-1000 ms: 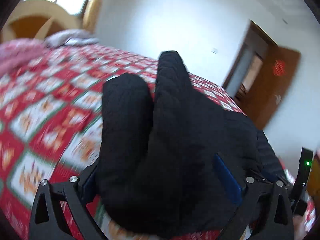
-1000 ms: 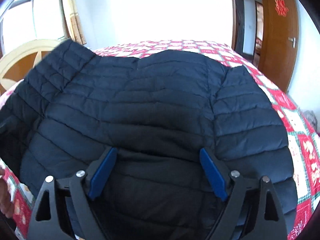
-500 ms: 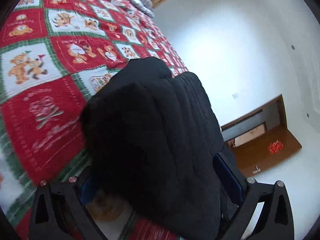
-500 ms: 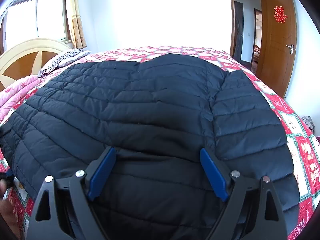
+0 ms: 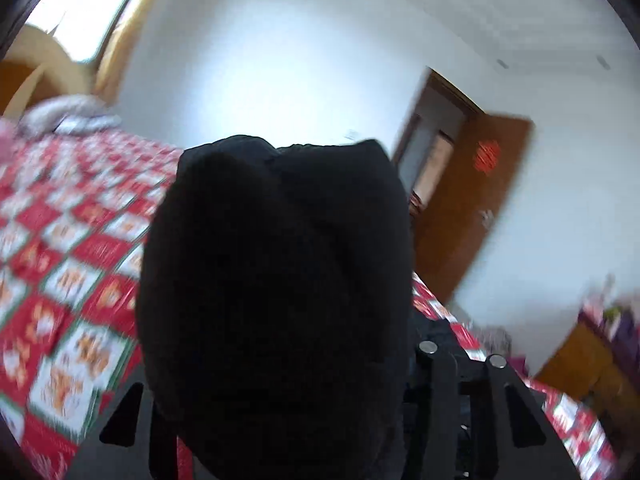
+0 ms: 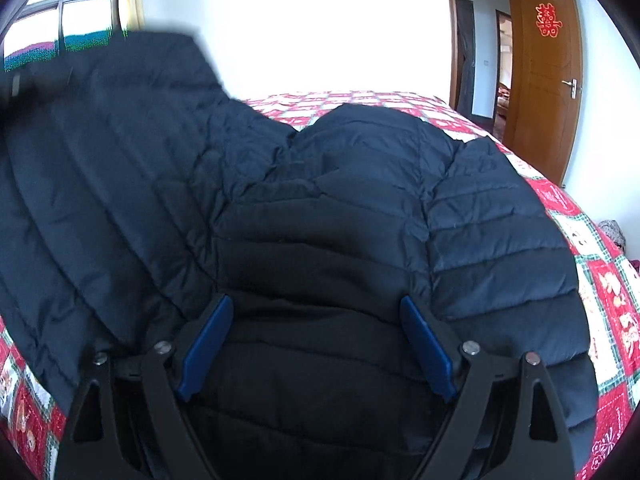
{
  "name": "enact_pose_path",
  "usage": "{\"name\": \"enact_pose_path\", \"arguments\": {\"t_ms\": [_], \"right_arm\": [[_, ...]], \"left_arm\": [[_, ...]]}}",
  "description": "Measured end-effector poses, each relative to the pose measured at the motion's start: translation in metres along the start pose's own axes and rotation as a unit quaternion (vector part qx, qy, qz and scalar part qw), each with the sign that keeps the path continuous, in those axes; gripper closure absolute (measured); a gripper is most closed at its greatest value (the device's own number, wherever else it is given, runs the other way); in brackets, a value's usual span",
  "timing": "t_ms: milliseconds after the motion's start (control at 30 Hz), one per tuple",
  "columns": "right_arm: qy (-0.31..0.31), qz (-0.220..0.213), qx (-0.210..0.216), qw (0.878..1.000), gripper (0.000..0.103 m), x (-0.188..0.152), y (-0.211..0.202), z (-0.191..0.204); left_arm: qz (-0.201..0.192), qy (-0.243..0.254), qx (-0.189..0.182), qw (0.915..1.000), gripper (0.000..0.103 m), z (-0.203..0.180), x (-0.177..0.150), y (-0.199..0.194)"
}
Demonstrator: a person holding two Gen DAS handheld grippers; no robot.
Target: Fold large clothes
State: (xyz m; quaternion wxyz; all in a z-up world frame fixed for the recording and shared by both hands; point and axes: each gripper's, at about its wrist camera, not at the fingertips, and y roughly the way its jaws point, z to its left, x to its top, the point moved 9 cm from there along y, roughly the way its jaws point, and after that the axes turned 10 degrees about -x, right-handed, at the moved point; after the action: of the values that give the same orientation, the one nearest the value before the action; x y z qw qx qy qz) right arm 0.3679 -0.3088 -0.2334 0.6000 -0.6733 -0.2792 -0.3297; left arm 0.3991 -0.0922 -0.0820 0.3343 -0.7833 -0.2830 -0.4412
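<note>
A dark navy quilted jacket (image 6: 360,208) lies spread on the bed. Its left side is lifted and hangs high at the left of the right wrist view. In the left wrist view a thick black bunch of the jacket (image 5: 276,280) fills the space between the fingers of my left gripper (image 5: 280,360). Its jaws are closing on that bunch, and the pads are hidden by the cloth. My right gripper (image 6: 316,340) stands open just over the near part of the jacket. Both its blue pads (image 6: 204,344) are visible and wide apart.
The bed has a red, white and green patterned bedspread (image 6: 612,292). A pale wooden headboard (image 5: 36,76) and pillows sit at the far left. A brown door (image 6: 544,80) stands open on the right, and a window (image 6: 60,24) is at the upper left.
My left gripper's fingers have come closer together around the jacket bunch and it has risen. The jacket's left side, flat on the bed half a second ago, is now lifted. The right gripper has not moved.
</note>
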Motion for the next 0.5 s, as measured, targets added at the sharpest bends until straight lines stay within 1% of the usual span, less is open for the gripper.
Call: {"name": "enact_pose_path", "arguments": {"t_ms": [33,67,100,133,200,233,267,300,367,433,500], "right_arm": [[0.003,0.000,0.001,1.000,0.014,0.000,-0.001,-0.001],[0.006,0.000,0.002,1.000,0.014,0.000,-0.002,-0.001],[0.008,0.000,0.003,1.000,0.015,0.000,-0.003,-0.001],[0.010,0.000,0.006,1.000,0.015,0.000,-0.004,-0.001],[0.005,0.002,0.006,1.000,0.015,-0.001,-0.008,0.001],[0.000,0.003,0.005,1.000,0.016,-0.002,-0.010,0.001],[0.000,0.008,0.009,1.000,0.016,-0.007,-0.011,0.000],[0.002,0.005,0.013,1.000,0.016,-0.008,-0.013,-0.001],[0.000,0.015,0.018,1.000,0.017,-0.011,-0.016,-0.001],[-0.004,0.016,0.023,1.000,0.017,-0.014,-0.021,-0.001],[-0.013,0.016,0.027,0.999,0.017,-0.017,-0.028,-0.001]], "left_arm": [[0.012,0.036,-0.007,0.9992,0.053,-0.021,0.001,0.006],[0.024,0.079,-0.017,0.9964,0.053,-0.045,-0.001,0.012],[0.038,0.130,-0.026,0.9904,0.053,-0.071,-0.006,0.019],[0.047,0.172,-0.033,0.9834,0.053,-0.090,-0.013,0.024],[0.073,0.259,-0.053,0.9618,0.053,-0.128,-0.037,0.034],[0.081,0.286,-0.057,0.9531,0.059,-0.137,-0.048,0.038],[0.080,0.286,-0.069,0.9524,0.058,-0.143,-0.052,0.040],[0.093,0.268,-0.084,0.9553,0.057,-0.144,-0.055,0.045],[0.099,0.262,-0.100,0.9548,0.056,-0.145,-0.056,0.052],[0.110,0.268,-0.121,0.9493,0.054,-0.155,-0.062,0.055],[0.118,0.268,-0.138,0.9462,0.053,-0.165,-0.068,0.051]]}}
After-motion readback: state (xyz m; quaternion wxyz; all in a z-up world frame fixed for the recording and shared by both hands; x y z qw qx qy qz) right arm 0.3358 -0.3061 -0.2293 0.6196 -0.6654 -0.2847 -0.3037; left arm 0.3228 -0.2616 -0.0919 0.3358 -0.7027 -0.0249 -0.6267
